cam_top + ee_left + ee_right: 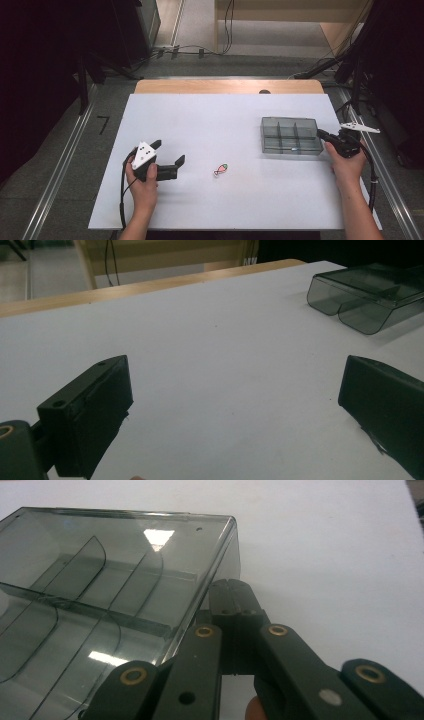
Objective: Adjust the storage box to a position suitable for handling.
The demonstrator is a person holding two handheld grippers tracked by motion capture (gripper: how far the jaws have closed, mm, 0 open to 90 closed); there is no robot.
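No readable writing anywhere. Smoky clear divided box (291, 135) near right edge of white surface (200, 115), compartments apparently bare; small fish-shaped piece (220, 170) lying apart at centre. Right hand-held gripper (231, 591) clenched, tips against box corner; left hand-held gripper (167, 153) spread wide, holding nothing.
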